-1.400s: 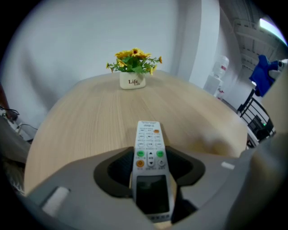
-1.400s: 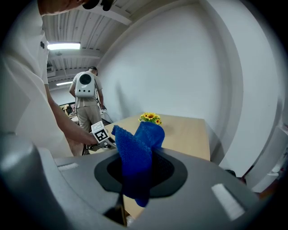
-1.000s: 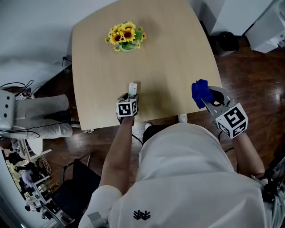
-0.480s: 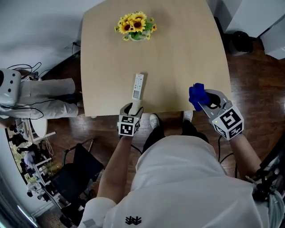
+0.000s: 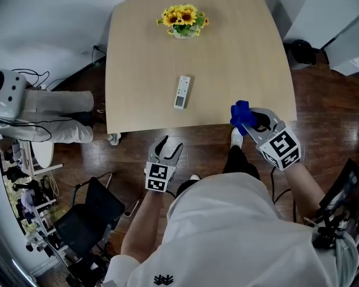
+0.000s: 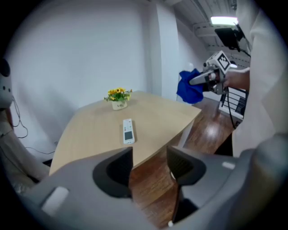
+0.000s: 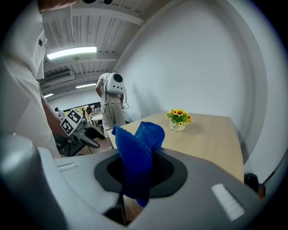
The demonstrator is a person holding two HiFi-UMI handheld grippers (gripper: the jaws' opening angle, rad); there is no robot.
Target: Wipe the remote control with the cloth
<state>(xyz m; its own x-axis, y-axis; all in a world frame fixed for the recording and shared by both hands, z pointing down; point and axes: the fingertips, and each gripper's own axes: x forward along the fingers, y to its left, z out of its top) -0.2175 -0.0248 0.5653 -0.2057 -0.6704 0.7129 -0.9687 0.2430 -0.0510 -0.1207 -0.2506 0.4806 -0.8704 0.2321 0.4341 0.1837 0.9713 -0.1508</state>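
Nearest the person, the left tool (image 5: 168, 147) hangs over the wooden floor (image 5: 202, 151) just off the counter (image 5: 247, 61), angled downward, its jaws apart but closing with nothing between them. The right tool (image 5: 247, 120), at the counter's near edge, is clamped on the blue cloth (image 5: 240, 113). Farther in, the remote control (image 5: 182, 92) lies flat on the counter, its long axis running near-to-far and its display end toward the person. The sunflowers (image 5: 184, 17) stand beyond it.

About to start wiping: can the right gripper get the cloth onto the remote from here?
Probably yes. The remote lies alone on the table, and the right gripper, shut on the cloth, hovers at the near edge with nothing between.
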